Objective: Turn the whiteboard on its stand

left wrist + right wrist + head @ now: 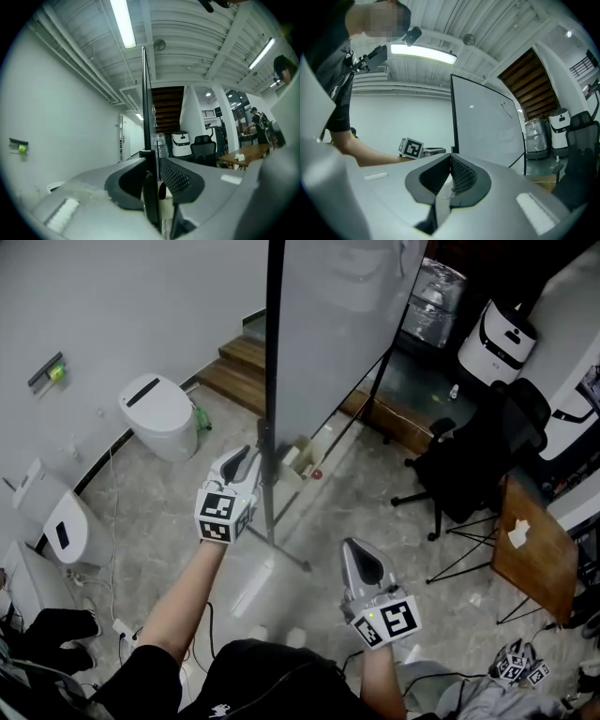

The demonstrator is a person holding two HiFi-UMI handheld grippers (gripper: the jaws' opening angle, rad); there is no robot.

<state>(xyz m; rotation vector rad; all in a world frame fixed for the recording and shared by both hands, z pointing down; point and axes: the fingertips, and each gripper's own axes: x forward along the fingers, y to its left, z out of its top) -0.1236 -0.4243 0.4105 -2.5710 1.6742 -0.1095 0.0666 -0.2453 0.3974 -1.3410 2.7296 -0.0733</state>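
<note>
1. The whiteboard (347, 324) stands upright on its stand (286, 549). Its long axis is vertical, its near edge points at the person, and its visible face is turned toward the office chair (473, 460).
2. The face is pale grey and glossy, framed in black.
3. A pale tray (298, 457) sits at the board's bottom edge; I cannot tell what is in it.
4. The left gripper (249, 454) has its jaws narrowly apart, with the board's near edge between them. The right gripper (359, 547) has its jaws together and empty, and is apart from the stand.

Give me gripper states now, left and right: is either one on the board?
Left gripper: slightly open, board frame between the jaws, not clearly clamped.
Right gripper: shut, empty, away from the frame.
</note>
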